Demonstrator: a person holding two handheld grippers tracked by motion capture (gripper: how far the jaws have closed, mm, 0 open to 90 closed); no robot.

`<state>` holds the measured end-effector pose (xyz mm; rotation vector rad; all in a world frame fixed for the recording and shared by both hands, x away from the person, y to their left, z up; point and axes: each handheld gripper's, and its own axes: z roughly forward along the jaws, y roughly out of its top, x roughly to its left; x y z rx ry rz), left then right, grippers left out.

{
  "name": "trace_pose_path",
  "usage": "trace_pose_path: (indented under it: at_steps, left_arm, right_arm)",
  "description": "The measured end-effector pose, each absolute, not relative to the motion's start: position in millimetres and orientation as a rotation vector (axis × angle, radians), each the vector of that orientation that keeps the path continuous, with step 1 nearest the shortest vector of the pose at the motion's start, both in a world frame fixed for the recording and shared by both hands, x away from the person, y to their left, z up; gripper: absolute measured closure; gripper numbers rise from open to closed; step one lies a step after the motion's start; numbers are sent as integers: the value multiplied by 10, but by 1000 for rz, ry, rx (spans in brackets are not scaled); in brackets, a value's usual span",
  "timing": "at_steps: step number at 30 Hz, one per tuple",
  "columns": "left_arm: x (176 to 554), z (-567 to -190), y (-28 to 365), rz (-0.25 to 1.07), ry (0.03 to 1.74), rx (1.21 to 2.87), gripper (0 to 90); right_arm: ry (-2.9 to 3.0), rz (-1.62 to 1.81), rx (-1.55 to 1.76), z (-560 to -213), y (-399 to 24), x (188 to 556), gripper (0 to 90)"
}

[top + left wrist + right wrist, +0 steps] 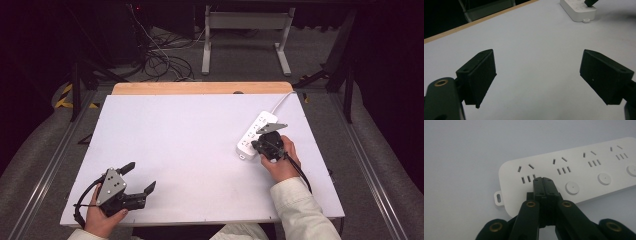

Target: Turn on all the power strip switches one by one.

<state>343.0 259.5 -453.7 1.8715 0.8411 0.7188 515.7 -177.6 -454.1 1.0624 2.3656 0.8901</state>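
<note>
The power strip [255, 134] lies flat on the worktop [190, 150] at its right side, long axis running diagonally from near-left to far-right, cord end toward the far edge, sockets facing up. The right gripper [543, 180] has its jaws pressed together, tips right over the strip's near end by the first button spot. The left gripper [140, 177] hovers at the near left corner, jaws spread wide, nothing between them. Plenty of bare worktop between the two. No readable lettering on the strip.
</note>
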Motion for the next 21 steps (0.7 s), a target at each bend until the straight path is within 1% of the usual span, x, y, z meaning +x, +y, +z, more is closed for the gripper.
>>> trace_pose_path:
  at_steps: [10,15,19,21]
  left_arm:
    - [3429,-4540,2593,717,842,1876,138]
    - [3429,-4539,2599,721,846,1874,138]
    - [3442,-4542,2604,718,845,1875,138]
    - [3451,-4545,2604,716,851,1876,138]
  right_arm:
    - [2372,906,1080,-4562,-1766,5148,900]
    - [2351,911,1032,-4566,-1751,5129,900]
    - [2261,1070,1042,-4424,-1869,5120,900]
    - [2229,1087,1074,-4373,-1931,5152,900]
